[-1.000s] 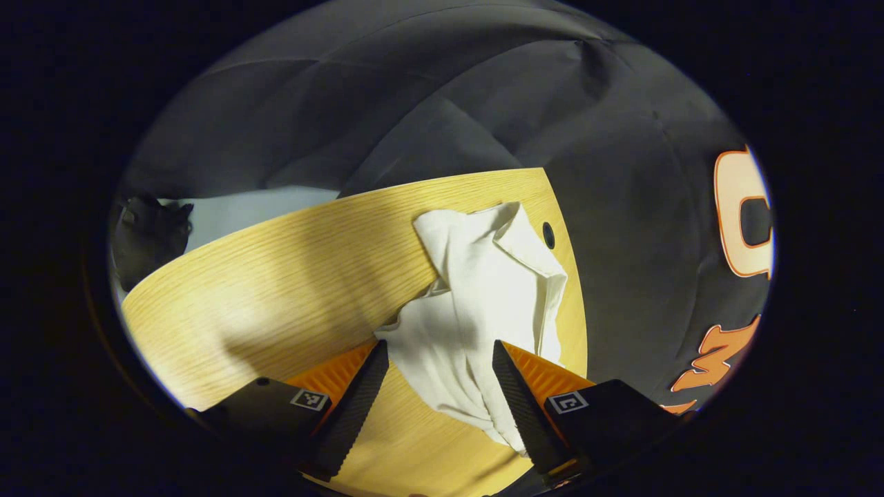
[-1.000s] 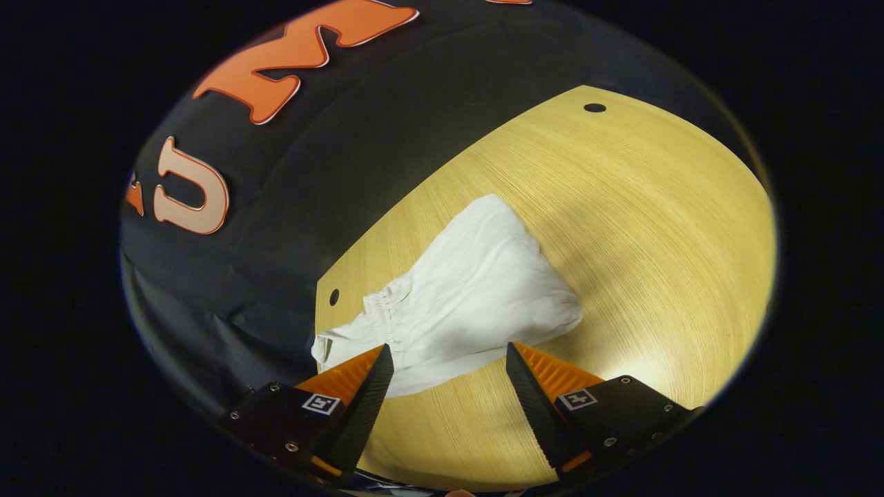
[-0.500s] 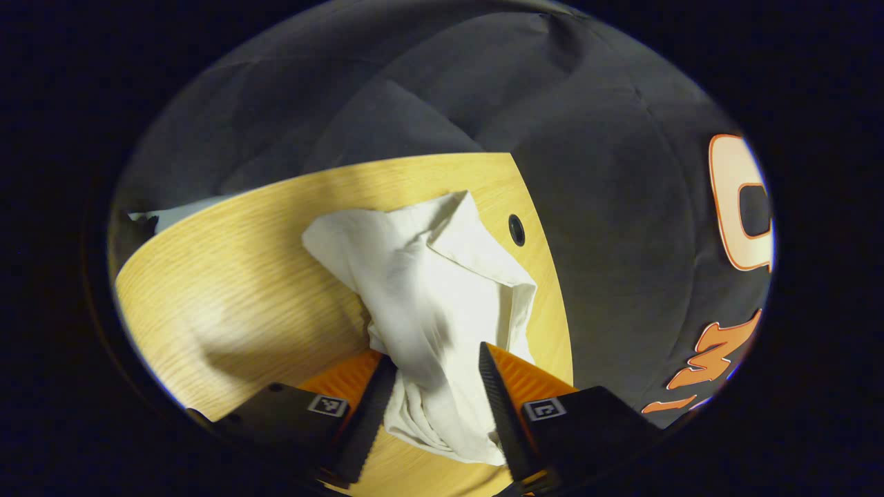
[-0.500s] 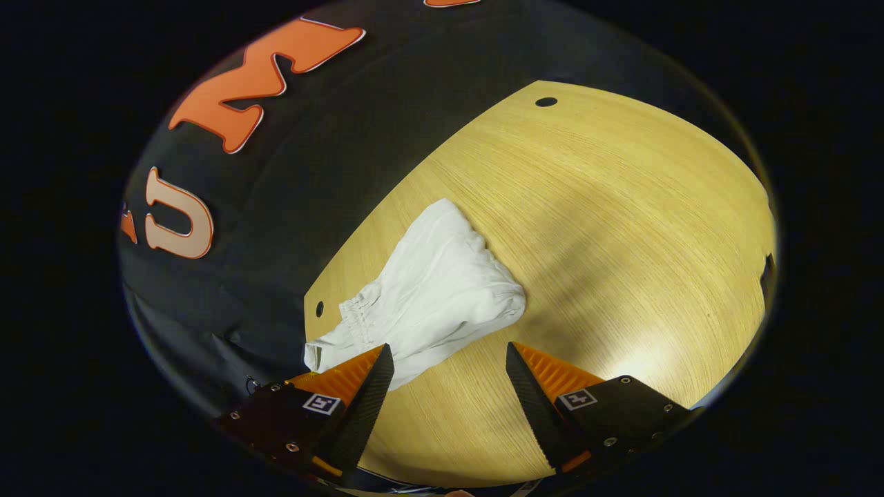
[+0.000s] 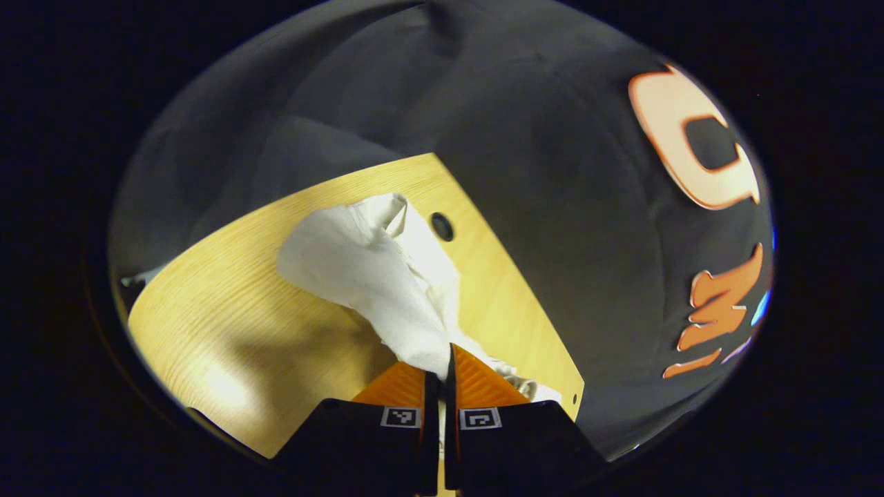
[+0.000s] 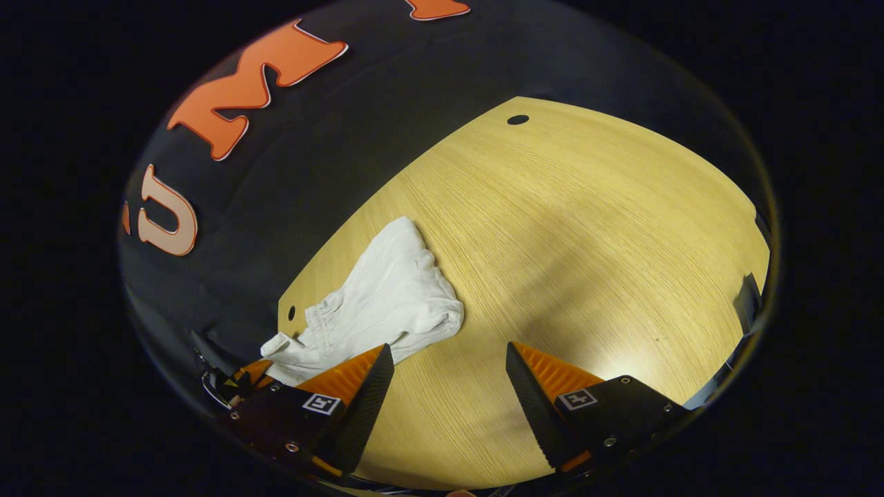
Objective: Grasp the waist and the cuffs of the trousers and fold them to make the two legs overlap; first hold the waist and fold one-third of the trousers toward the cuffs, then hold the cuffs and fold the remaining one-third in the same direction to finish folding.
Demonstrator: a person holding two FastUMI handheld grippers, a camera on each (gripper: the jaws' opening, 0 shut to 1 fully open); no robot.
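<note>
already the left gripper has its two fingers pressed together on a gathered edge of the trousers, near the table's corner edge, just beside the small round hole in the wood. the right gripper hangs with its fingers spread wide and nothing between them, over bare table a little way from the trousers, on the side away from the hole.

the main risk, as i judge it, is that the pinch has taken a bunch of cloth rather than one clean layer of waist or cuff. which part is held i cannot tell. if the left gripper lifts from this hold, the legs could twist or drag as a lump instead of spreading, and the fold lines would then be off. the garment also sits close to the table edge by the hole, so a pull toward that edge could slide part of it off. with one point held, the free end may swing and crumple further.

the trousers are white, soft, thin woven cloth, heavily creased and heaped, with a puckered elastic band visible toward the hole. the table is pale wood with fine straight grain, smooth and slightly glossy, so the cloth likely slides easily.
</note>
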